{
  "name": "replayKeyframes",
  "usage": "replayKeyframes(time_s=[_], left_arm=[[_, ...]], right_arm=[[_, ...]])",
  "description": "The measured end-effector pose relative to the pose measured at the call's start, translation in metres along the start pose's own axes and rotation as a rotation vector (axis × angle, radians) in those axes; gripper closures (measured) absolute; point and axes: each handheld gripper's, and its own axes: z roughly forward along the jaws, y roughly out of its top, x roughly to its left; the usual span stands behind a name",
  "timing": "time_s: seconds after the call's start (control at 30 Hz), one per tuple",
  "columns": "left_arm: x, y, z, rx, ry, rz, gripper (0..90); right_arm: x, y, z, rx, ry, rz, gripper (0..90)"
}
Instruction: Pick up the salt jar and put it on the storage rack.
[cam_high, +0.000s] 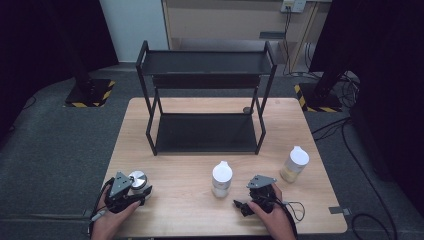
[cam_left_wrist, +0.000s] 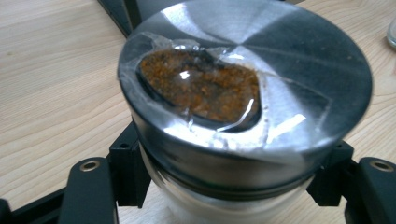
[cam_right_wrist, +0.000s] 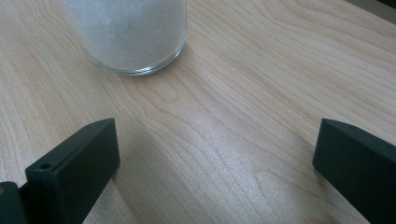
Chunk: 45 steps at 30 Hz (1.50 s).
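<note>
A glass jar with a round metal lid (cam_left_wrist: 299, 65) stands at the table's front left (cam_high: 137, 178). A clear window in the lid shows orange-brown spice (cam_left_wrist: 201, 88). My left gripper (cam_left_wrist: 233, 156) is shut on this jar just under the lid, one jaw pressing on each side (cam_high: 137, 191). My right gripper (cam_right_wrist: 215, 158) rests open at the front right (cam_high: 252, 192), with bare wood between its jaws. A jar of white granules (cam_right_wrist: 135, 32) with a white cap (cam_high: 221, 177) stands just ahead and to the left of it, untouched.
A black two-tier metal shelf (cam_high: 205, 95) stands at the back middle of the wooden table (cam_high: 175, 210). A white-capped jar of yellowish contents (cam_high: 294, 164) stands at the right. Black stands and cables lie on the floor around the table.
</note>
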Motion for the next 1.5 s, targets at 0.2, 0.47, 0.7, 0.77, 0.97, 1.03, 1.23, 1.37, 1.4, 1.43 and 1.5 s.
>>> replayKeyframes(time_s=[0.2,0.47,0.7,0.77,0.97,1.03,1.23,1.37,1.4,1.43,1.5], left_arm=[[-0.014,0.01,0.004,-0.013,0.0,-0.016,29.9],[-0.032,0.019,0.01,0.0,0.031,-0.03,29.9],[-0.043,0.022,0.012,-0.006,0.063,-0.05,29.9],[-0.046,0.023,0.012,-0.007,0.075,-0.053,30.0],[-0.052,0.026,0.012,-0.005,0.085,-0.059,29.9],[-0.053,0.027,0.012,-0.008,0.086,-0.061,29.9],[-0.058,0.028,0.011,-0.007,0.102,-0.07,29.9],[-0.06,0.029,0.01,-0.011,0.108,-0.077,29.9],[-0.061,0.03,0.01,-0.012,0.11,-0.078,30.0],[-0.062,0.031,0.01,-0.013,0.112,-0.077,29.9],[-0.065,0.033,0.01,-0.015,0.117,-0.077,29.9]], right_arm=[[0.0,0.0,0.0,0.0,0.0,0.0,1.0],[0.0,0.0,0.0,0.0,0.0,0.0,1.0],[0.0,0.0,0.0,0.0,0.0,0.0,1.0],[0.0,0.0,0.0,0.0,0.0,0.0,1.0],[0.0,0.0,0.0,0.0,0.0,0.0,1.0],[0.0,0.0,0.0,0.0,0.0,0.0,1.0],[0.0,0.0,0.0,0.001,0.0,0.0,1.0],[0.0,0.0,0.0,0.001,0.001,0.001,1.0],[0.0,0.0,0.0,0.001,0.001,0.001,1.0],[0.0,0.0,0.0,0.001,0.001,0.001,1.0],[0.0,0.0,0.0,0.001,0.001,0.001,1.0]])
